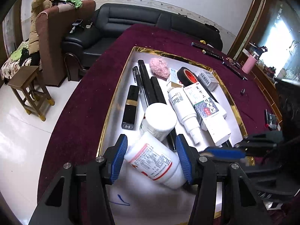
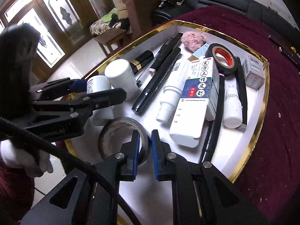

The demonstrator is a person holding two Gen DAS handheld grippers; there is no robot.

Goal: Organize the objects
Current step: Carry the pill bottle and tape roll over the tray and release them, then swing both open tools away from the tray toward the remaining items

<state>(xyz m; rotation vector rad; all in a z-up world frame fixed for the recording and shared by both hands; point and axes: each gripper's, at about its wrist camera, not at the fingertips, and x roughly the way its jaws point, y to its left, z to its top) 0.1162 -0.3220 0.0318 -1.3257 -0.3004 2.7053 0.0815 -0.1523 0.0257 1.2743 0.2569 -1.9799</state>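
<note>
1. Where the dark red cloth-covered table (image 1: 168,37) fills both views, a shallow white tray with a gold foil rim (image 1: 120,86) lies on it and holds nearly all the objects.
2. Left gripper (image 1: 151,157): blue pads pressed on both sides of a white plastic pill bottle with a red-bordered label (image 1: 153,161), tilted, low over the tray's near end.
3. Right gripper (image 2: 145,150): jaws nearly closed, pinching the wall of a grey roll of tape (image 2: 120,129); one finger sits inside the ring, the other outside. Roll lies flat on the tray floor, near edge.
4. White and blue medicine carton with red print (image 2: 196,93) lies lengthwise mid-tray, touching a white spray bottle (image 2: 172,90) on its left.
5. Second white pill bottle (image 1: 159,120) lies just beyond the held one.
6. Black roll of tape with a red core (image 2: 223,58) rests towards the far side.
7. Fluffy pink ball (image 1: 159,68) sits at the far end.
</note>
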